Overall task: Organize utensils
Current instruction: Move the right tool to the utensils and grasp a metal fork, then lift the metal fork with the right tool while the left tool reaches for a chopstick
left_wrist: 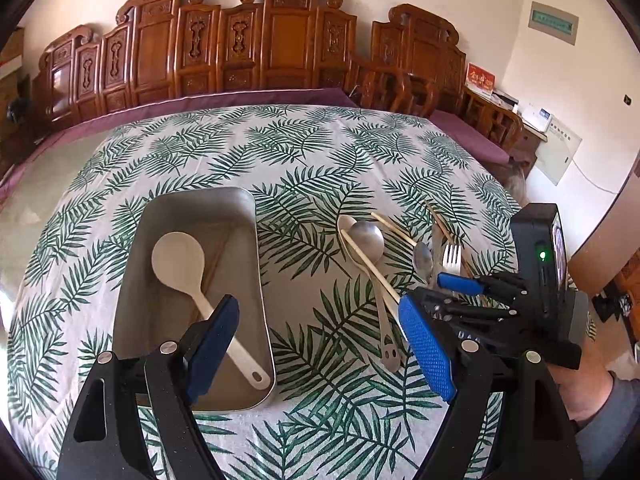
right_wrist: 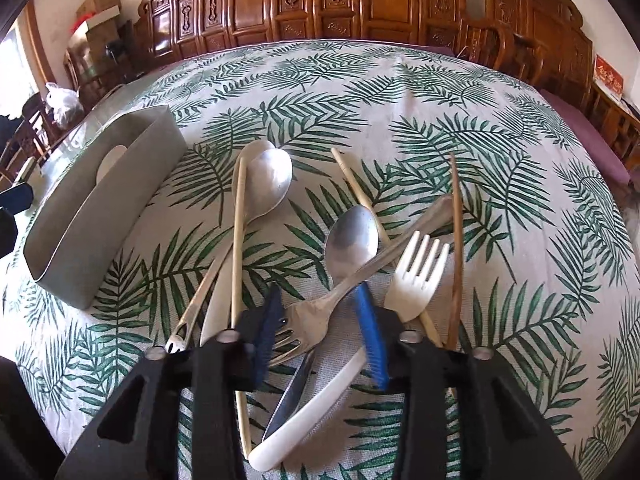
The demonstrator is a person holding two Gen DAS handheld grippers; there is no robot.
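Note:
A metal tray (left_wrist: 256,280) holds a white spoon (left_wrist: 180,260). My left gripper (left_wrist: 320,348) is open above the tray's near right corner, with nothing between its blue pads. To the right lies a heap of utensils: a large metal spoon (right_wrist: 272,180), a small metal spoon (right_wrist: 352,240), a white fork (right_wrist: 416,280), pale chopsticks (right_wrist: 239,240) and a brown chopstick (right_wrist: 456,240). My right gripper (right_wrist: 320,320) is down in the heap. A metal fork (right_wrist: 312,320) lies slanted between its pads, one pad against the tines and the other against the neck.
A leaf-print cloth (left_wrist: 320,152) covers the whole table. Carved wooden chairs (left_wrist: 280,40) line the far edge, and the tray (right_wrist: 100,216) stands left of the heap. A person's hand and grey sleeve (left_wrist: 592,396) hold the right gripper (left_wrist: 444,294).

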